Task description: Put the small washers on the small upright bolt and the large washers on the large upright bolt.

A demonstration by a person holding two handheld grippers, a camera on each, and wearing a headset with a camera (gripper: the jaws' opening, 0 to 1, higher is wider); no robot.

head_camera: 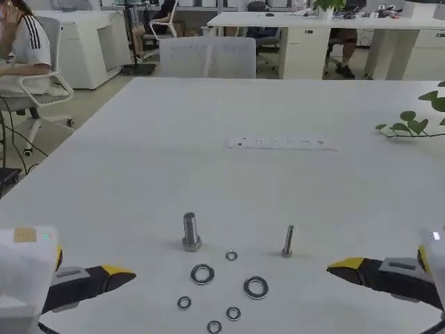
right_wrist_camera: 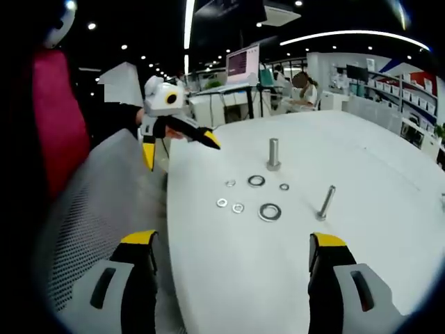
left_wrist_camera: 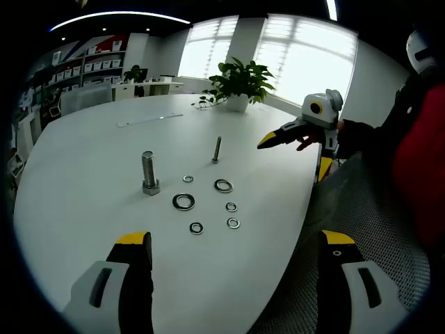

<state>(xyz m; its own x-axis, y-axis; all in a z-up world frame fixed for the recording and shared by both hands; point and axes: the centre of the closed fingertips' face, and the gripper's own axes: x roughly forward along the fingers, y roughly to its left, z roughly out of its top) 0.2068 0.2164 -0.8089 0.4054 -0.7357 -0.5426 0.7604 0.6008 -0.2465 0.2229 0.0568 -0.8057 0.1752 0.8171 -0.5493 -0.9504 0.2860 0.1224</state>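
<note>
On the white table (head_camera: 139, 160) a thick large bolt (head_camera: 190, 233) stands upright, and a thin small bolt (head_camera: 288, 241) stands to its right. Loose washers lie in front of them: two large washers (head_camera: 202, 274) (head_camera: 256, 287) and several small washers (head_camera: 231, 256). My left gripper (head_camera: 128, 275) is at the near left, open, with nothing between its jaws. My right gripper (head_camera: 335, 266) is at the near right, open and holding nothing as well. The left gripper view shows the large bolt (left_wrist_camera: 149, 174), the small bolt (left_wrist_camera: 217, 149) and the washers (left_wrist_camera: 183, 202) ahead of the jaws; so does the right gripper view, with its bolts (right_wrist_camera: 273, 154) (right_wrist_camera: 325, 203) and washers (right_wrist_camera: 270, 211).
A white power strip (head_camera: 281, 143) lies mid-table beyond the bolts. Plant leaves (head_camera: 417, 122) reach in at the right edge. A grey chair (head_camera: 208, 57) stands at the far side, and a person sits at the far left (head_camera: 21, 42).
</note>
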